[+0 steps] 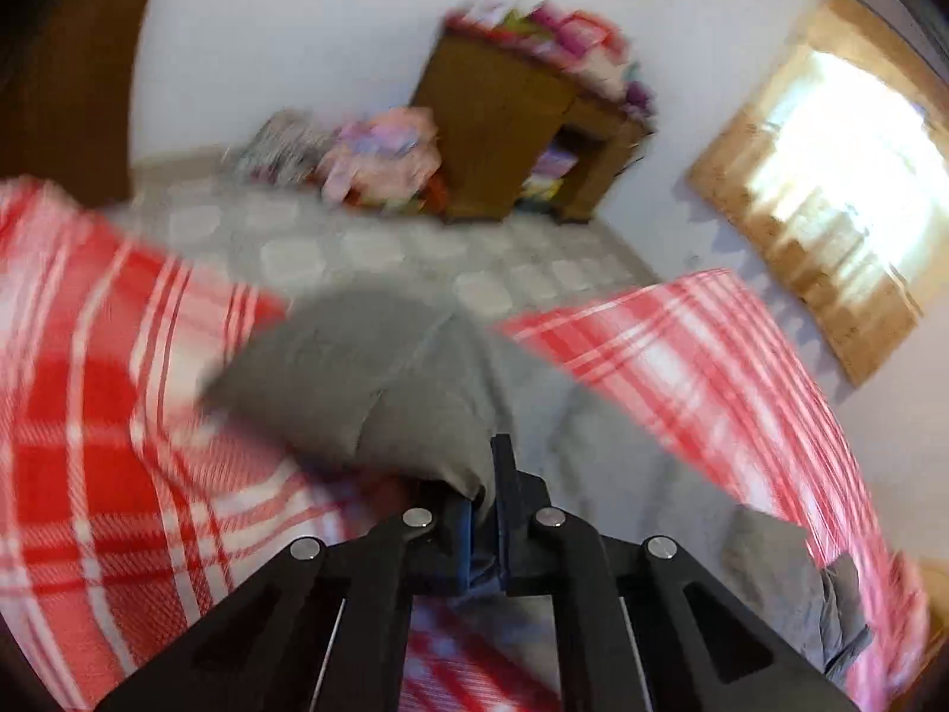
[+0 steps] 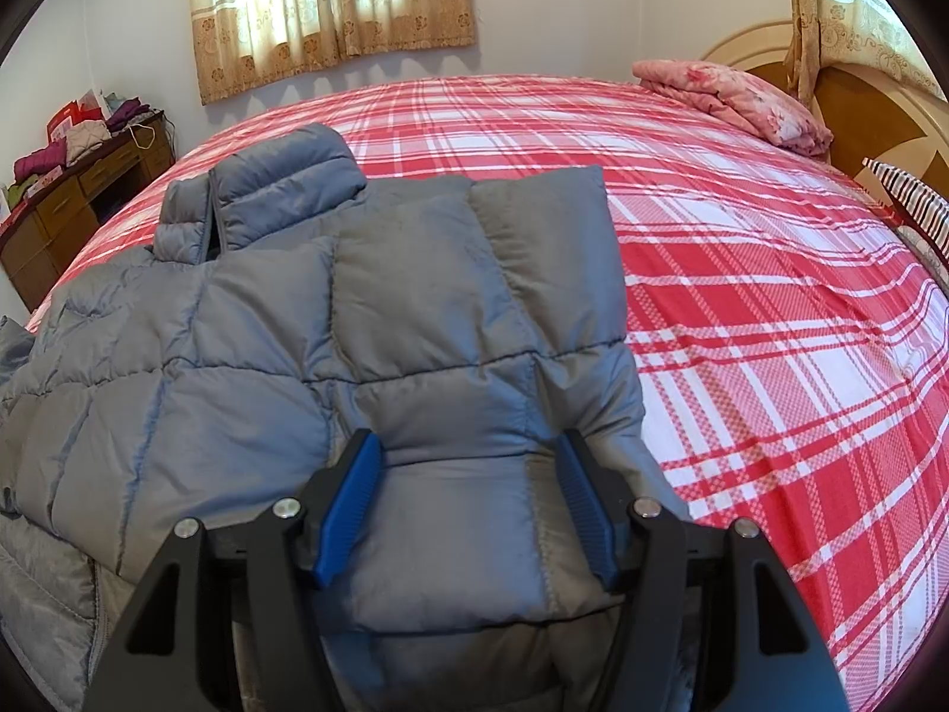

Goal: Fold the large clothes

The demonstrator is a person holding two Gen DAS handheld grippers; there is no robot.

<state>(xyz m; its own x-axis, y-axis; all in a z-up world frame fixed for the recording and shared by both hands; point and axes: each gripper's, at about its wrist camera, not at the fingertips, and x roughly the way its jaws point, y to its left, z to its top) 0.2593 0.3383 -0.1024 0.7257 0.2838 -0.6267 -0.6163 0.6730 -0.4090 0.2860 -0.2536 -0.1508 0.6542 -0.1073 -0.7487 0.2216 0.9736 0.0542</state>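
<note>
1. The left gripper [image 1: 486, 510] is clamped on a grey fold of the puffer jacket [image 2: 356, 320]
2. The right gripper [image 2: 468, 504] stands half open, astride a folded sleeve panel, pads apparently not pressing
3. The jacket lies on the plaid bed [image 2: 741, 273], mid-fold; next, I judge, carry the pinched part across

White walls; curtained window [image 2: 332, 6] bright; wooden desk [image 2: 77, 196]; tiled floor [image 1: 368, 249].
</note>
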